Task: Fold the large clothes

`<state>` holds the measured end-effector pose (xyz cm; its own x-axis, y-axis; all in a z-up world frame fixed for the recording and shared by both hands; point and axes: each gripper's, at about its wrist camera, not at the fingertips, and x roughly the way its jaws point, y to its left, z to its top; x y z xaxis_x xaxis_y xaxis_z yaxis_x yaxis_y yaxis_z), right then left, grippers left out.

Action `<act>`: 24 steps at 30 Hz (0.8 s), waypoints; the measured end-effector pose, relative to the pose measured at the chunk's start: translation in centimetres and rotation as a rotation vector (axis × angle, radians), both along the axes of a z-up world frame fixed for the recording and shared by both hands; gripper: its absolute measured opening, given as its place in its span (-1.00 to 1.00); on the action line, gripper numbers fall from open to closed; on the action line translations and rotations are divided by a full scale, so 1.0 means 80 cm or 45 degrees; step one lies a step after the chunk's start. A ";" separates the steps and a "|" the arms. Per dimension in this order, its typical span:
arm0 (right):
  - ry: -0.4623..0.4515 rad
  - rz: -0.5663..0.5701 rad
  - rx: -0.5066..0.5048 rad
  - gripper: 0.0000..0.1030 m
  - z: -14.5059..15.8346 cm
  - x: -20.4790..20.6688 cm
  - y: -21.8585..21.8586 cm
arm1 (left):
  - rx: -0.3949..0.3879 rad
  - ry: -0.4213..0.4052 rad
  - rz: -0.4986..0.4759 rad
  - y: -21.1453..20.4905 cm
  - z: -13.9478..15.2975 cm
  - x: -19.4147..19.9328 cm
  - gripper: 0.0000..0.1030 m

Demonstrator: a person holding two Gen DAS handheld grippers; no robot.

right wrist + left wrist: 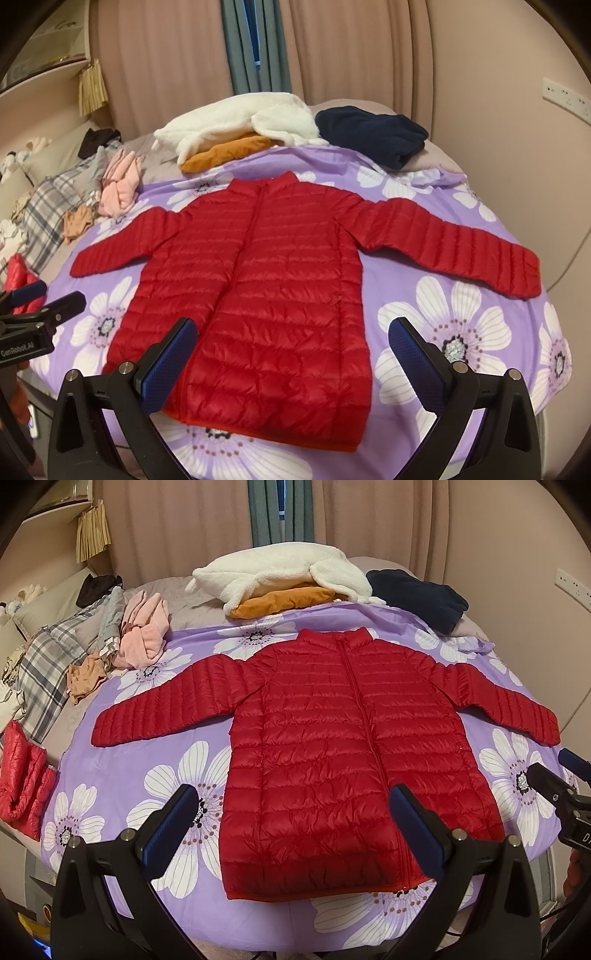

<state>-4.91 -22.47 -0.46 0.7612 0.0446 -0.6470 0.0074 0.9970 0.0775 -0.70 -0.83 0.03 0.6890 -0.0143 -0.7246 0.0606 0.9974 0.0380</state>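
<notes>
1. Left wrist view: the red jacket (332, 753) lies flat and zipped on the purple flowered sheet (177, 775), both sleeves spread wide, so no fold looks made yet; sleeves and body remain to fold. The left gripper (295, 823) hovers above the hem, fingers spread, holding nothing.
2. Right wrist view: the right gripper (293, 354) is likewise spread and empty above the hem. The bed's near edge is hidden behind the gripper frames; the far clothes pile (236, 136) is blurred.
</notes>
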 end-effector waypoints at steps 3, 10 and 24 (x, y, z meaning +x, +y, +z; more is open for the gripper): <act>0.003 -0.001 0.001 0.98 0.000 0.001 -0.001 | 0.004 0.004 -0.002 -0.001 -0.001 0.001 1.00; 0.005 0.000 0.002 0.98 0.001 0.001 -0.001 | 0.004 0.004 0.000 -0.002 -0.001 0.002 1.00; 0.004 0.001 0.006 0.98 0.000 0.001 -0.001 | 0.007 0.005 0.002 -0.002 -0.002 0.002 1.00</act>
